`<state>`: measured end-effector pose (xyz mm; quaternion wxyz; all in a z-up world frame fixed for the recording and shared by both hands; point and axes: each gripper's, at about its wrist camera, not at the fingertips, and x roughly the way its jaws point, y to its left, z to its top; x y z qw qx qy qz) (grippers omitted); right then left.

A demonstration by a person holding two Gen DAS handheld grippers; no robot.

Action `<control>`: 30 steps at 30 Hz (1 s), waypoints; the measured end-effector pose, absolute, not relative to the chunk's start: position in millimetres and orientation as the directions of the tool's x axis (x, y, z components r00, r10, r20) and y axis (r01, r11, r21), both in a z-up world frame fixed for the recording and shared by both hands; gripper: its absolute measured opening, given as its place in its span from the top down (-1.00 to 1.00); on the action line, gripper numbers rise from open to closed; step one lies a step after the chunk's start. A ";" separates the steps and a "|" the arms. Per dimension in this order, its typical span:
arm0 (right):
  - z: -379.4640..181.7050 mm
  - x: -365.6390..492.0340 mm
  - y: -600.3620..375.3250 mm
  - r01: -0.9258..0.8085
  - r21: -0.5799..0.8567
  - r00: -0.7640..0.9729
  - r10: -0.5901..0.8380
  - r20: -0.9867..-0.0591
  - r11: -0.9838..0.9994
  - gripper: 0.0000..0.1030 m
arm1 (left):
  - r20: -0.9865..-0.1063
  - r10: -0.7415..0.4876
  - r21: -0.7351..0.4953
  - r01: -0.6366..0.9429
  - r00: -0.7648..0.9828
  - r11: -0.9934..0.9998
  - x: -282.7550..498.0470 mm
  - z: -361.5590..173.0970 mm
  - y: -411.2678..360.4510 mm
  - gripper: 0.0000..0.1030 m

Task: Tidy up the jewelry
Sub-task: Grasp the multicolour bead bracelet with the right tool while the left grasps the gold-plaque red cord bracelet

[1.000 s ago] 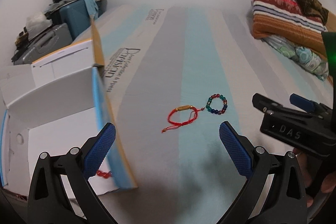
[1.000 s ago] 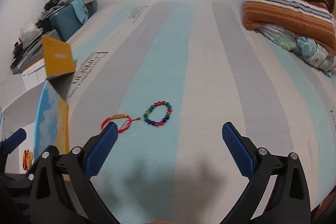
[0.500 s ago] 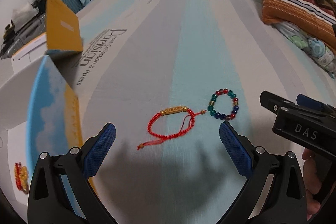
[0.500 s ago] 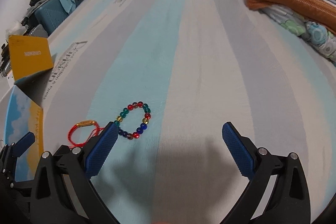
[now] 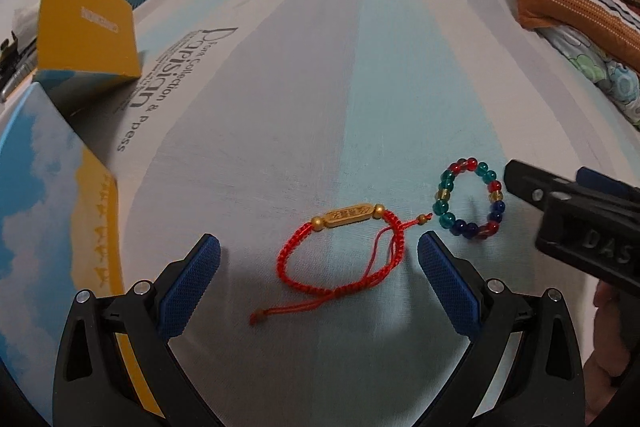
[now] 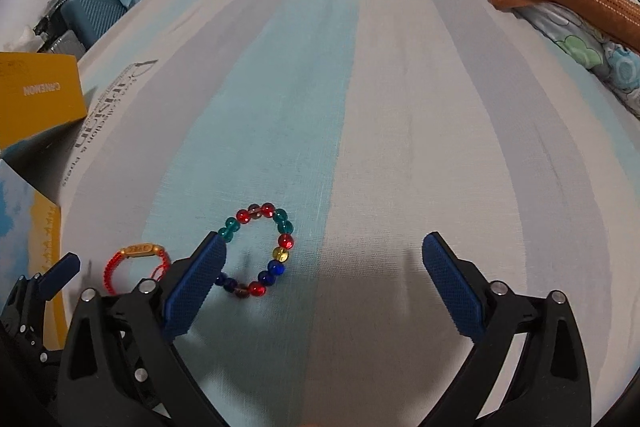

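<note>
Reading "CANEMON" on yellow box flap [image 6: 38,93]

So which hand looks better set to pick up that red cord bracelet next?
The left. The red cord bracelet lies between the open left gripper's fingers. The right gripper, also open, has it outside its left finger, nearer the bead bracelet.

I count two bracelets: one red cord bracelet [image 5: 344,255], one multicolored bead bracelet [image 5: 468,201]; one open box [image 5: 60,187]; two grippers.
</note>
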<state>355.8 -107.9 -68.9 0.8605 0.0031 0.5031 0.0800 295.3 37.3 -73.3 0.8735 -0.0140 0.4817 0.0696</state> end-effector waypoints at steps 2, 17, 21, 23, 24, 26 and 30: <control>-74.9 357.9 -105.8 -0.136 0.075 0.467 0.131 -0.874 0.988 -0.67 | -0.847 0.111 0.053 -0.126 0.520 0.991 297.8 -76.7 37.5 -0.89; -98.2 358.4 -88.0 -0.145 0.002 0.444 0.067 -0.894 0.989 -0.24 | -0.868 0.080 0.018 -0.131 0.489 0.991 307.4 -95.3 46.2 -0.80; -97.8 355.8 -86.1 -0.155 -0.006 0.443 0.064 -0.894 0.988 0.01 | -0.870 0.094 0.025 -0.148 0.484 0.989 306.9 -95.4 49.6 -0.56; -98.1 354.4 -85.6 -0.160 -0.014 0.443 0.059 -0.894 0.987 0.17 | -0.871 0.093 0.022 -0.151 0.483 0.988 306.0 -94.5 50.8 -0.37; -97.8 354.3 -85.3 -0.160 -0.015 0.443 0.058 -0.895 0.987 0.22 | -0.872 0.089 0.017 -0.151 0.482 0.988 305.4 -93.5 51.7 -0.31; -97.5 353.2 -84.3 -0.159 -0.022 0.441 0.051 -0.896 0.987 0.39 | -0.873 0.080 0.008 -0.150 0.481 0.989 304.4 -91.6 53.7 -0.12; -97.4 353.8 -83.9 -0.152 -0.027 0.436 0.043 -0.899 0.988 0.61 | -0.876 0.064 -0.010 -0.151 0.479 0.989 302.8 -90.1 56.2 0.09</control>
